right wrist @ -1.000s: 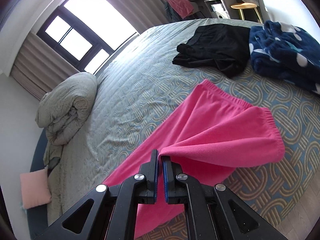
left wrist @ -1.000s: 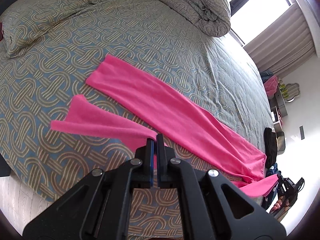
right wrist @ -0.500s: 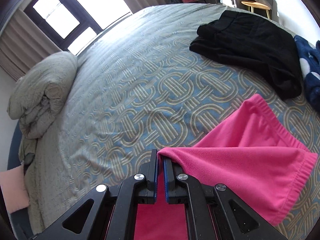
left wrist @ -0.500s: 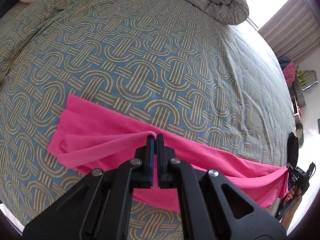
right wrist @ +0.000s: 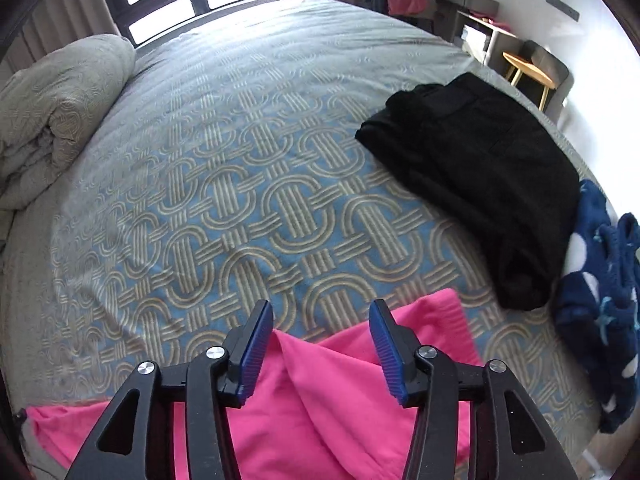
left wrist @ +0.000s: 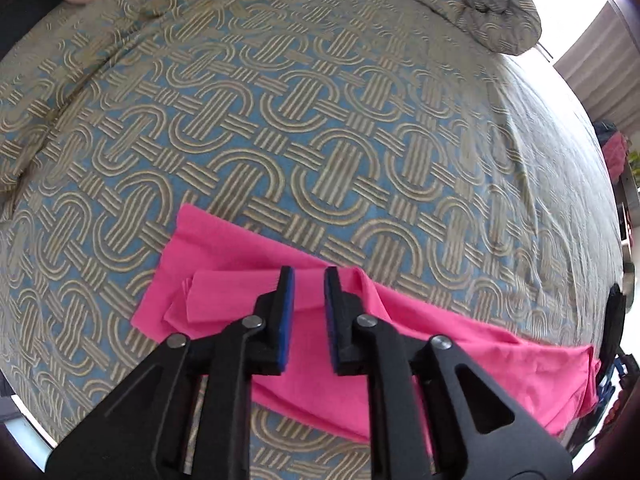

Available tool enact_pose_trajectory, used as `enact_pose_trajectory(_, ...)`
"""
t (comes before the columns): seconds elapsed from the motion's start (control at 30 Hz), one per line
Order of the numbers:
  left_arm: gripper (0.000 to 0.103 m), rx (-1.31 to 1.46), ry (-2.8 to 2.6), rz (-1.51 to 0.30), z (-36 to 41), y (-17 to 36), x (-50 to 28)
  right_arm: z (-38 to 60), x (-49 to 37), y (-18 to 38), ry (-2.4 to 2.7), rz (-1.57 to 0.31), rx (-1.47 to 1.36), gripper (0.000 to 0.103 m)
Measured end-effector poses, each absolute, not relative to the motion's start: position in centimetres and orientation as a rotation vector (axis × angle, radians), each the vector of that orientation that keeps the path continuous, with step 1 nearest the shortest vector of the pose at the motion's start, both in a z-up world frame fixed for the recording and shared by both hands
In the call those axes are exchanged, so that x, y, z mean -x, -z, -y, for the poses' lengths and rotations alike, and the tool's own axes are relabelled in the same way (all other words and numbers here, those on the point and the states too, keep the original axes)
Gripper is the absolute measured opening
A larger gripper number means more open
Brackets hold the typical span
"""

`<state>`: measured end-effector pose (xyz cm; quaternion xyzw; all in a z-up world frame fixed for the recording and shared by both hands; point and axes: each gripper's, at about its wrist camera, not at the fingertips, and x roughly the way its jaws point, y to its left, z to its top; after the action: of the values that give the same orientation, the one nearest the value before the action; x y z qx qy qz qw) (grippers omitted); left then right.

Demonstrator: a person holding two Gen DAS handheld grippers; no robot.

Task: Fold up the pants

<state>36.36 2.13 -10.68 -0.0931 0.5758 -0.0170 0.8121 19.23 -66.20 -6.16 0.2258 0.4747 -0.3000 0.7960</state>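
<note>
Pants (left wrist: 400,344), bright pink, are laid doubled lengthwise on the bed (left wrist: 320,140), just below and ahead of both sets of fingers. A half-second ago each cloth edge was pinched; now it has been let go. The left gripper (left wrist: 307,276) is seen with fingers narrowly parted and opening, nothing pressed between them. The right gripper (right wrist: 321,312) is opening wider, the waistband fold lying loose beneath. One lengthwise fold is judged complete; a crosswise fold is left.
</note>
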Motion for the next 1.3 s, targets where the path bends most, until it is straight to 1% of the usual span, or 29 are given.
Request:
enact_pose_trajectory(0.03, 0.024, 0.190, 0.055, -1.213, -1.8, 10.1, -35.6, 66.0, -18.2, 5.3, 0.613, -1.013, -0.485, 0.054)
enact_pose_trajectory(0.07, 0.024, 0.181, 0.072, -1.198, -1.5, 9.5, -34.8, 65.6, -16.8, 4.7, 0.574, -1.012, -0.489, 0.055)
enact_pose_trajectory(0.17, 0.026, 0.161, 0.120, -1.158, -0.5, 8.0, -31.9, 63.6, -13.6, 5.0, 0.483, -1.070, -0.463, 0.060)
enact_pose_trajectory(0.23, 0.031, 0.152, 0.146, -1.153, 0.2, 7.3, -30.6, 62.1, -11.5, 6.4, 0.464, -1.134, -0.408, 0.060)
enact_pose_trajectory(0.33, 0.031, 0.137, 0.165, -1.160, 0.9, 7.0, -28.6, 61.2, -10.1, 10.4, 0.434, -1.227, -0.419, 0.060)
enact_pose_trajectory(0.43, 0.031, 0.129, 0.167, -1.161, 1.6, 6.5, -27.9, 62.5, -10.8, 13.2, 0.498, -1.248, -0.442, 0.060)
enact_pose_trajectory(0.47, 0.031, 0.127, 0.164, -1.156, 1.8, 6.3, -27.7, 63.5, -11.4, 13.5, 0.534, -1.228, -0.439, 0.058)
enact_pose_trajectory(0.53, 0.031, 0.134, 0.166, -1.151, 1.9, 6.0, -27.3, 66.7, -11.8, 12.9, 0.660, -1.124, -0.484, 0.058)
enact_pose_trajectory(0.57, 0.031, 0.136, 0.173, -1.151, 1.9, 5.8, -26.9, 68.8, -11.2, 12.4, 0.723, -1.057, -0.573, 0.058)
enact_pose_trajectory(0.63, 0.032, 0.131, 0.172, -1.143, 2.0, 5.5, -26.3, 72.8, -9.0, 11.8, 0.780, -0.906, -0.839, 0.058)
enact_pose_trajectory(0.67, 0.033, 0.126, 0.164, -1.139, 1.9, 5.5, -26.1, 74.4, -7.7, 11.6, 0.830, -0.849, -0.931, 0.058)
enact_pose_trajectory(0.7, 0.034, 0.119, 0.158, -1.138, 1.9, 5.6, -25.9, 75.4, -6.9, 11.3, 0.912, -0.838, -0.951, 0.060)
enact_pose_trajectory(0.77, 0.034, 0.110, 0.151, -1.138, 1.9, 5.9, -25.8, 76.1, -6.4, 10.6, 1.011, -0.896, -0.837, 0.060)
enact_pose_trajectory(0.87, 0.034, 0.113, 0.147, -1.147, 1.7, 6.5, -25.8, 74.4, -6.5, 10.3, 0.971, -0.991, -0.659, 0.060)
enact_pose_trajectory(1.0, 0.035, 0.143, 0.112, -1.173, -0.1, 7.4, -25.3, 71.0, -6.0, 10.8, 0.931, -1.044, -0.583, 0.060)
enact_pose_trajectory(1.07, 0.042, 0.144, 0.078, -1.170, -1.5, 7.6, -24.7, 69.2, -5.7, 11.1, 0.901, -1.050, -0.566, 0.060)
enact_pose_trajectory(1.1, 0.052, 0.144, 0.055, -1.160, -2.5, 7.7, -24.3, 68.1, -5.9, 11.2, 0.873, -1.059, -0.560, 0.060)
enact_pose_trajectory(1.13, 0.058, 0.142, 0.026, -1.141, -3.5, 7.8, -23.9, 66.8, -6.0, 11.1, 0.836, -1.070, -0.554, 0.060)
enact_pose_trajectory(1.2, 0.059, 0.129, -0.025, -1.124, -5.5, 8.2, -23.3, 63.9, -6.5, 10.8, 0.757, -1.082, -0.523, 0.060)
enact_pose_trajectory(1.3, 0.059, 0.160, -0.037, -1.147, -7.6, 9.4, -22.8, 57.7, -8.5, 10.0, 0.605, -1.088, -0.418, 0.060)
